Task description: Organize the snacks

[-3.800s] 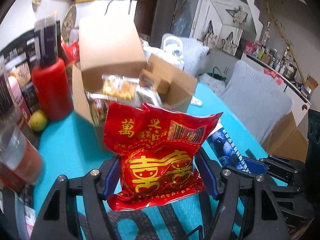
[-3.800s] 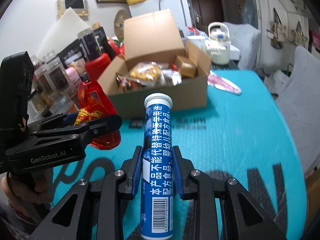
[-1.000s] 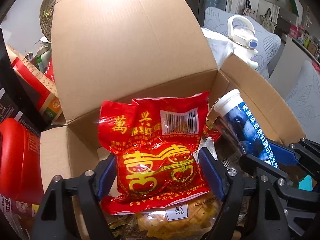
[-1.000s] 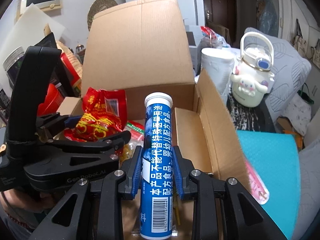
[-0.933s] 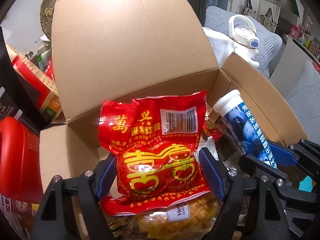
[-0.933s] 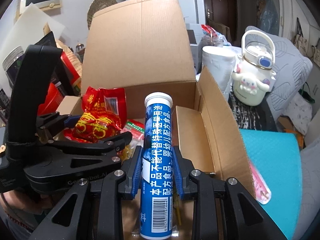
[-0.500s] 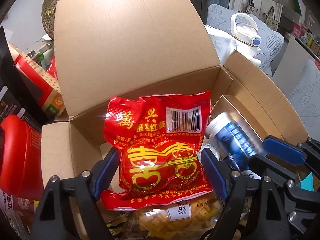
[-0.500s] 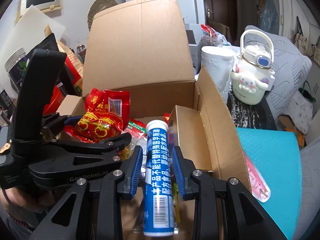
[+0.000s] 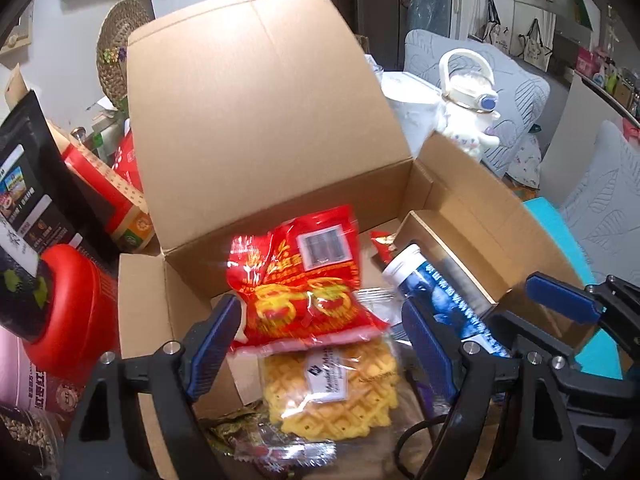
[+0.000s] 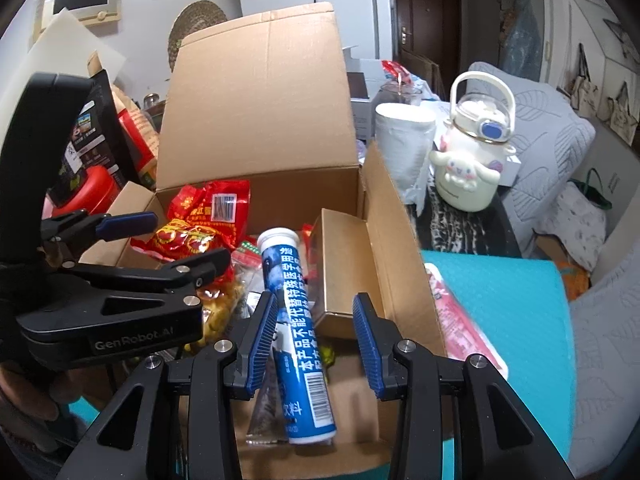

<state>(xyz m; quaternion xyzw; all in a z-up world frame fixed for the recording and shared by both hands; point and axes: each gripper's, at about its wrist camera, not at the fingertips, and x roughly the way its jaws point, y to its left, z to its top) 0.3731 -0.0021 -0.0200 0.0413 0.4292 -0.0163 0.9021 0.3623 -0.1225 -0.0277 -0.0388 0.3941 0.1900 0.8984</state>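
Red bag (image 9: 304,296) & blue tube (image 10: 298,320) now dropped – both in box (image 9: 256,120).

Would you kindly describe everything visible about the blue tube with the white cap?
The blue tube is a slim cylinder, seemingly plastic, with a white cap, white printed characters and a barcode near its base. It lies tilted inside the cardboard box, cap toward the back, resting on other snacks beside a small inner carton, released between the opening jaws of the right gripper.

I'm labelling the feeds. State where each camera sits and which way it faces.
Left wrist: on the left gripper, facing down into the open cardboard box; its jaws flank the red foil snack bag.
Right wrist: on the right gripper, facing the same box; jaws opening around the blue tablet tube.
Shared: box, bag, tube.
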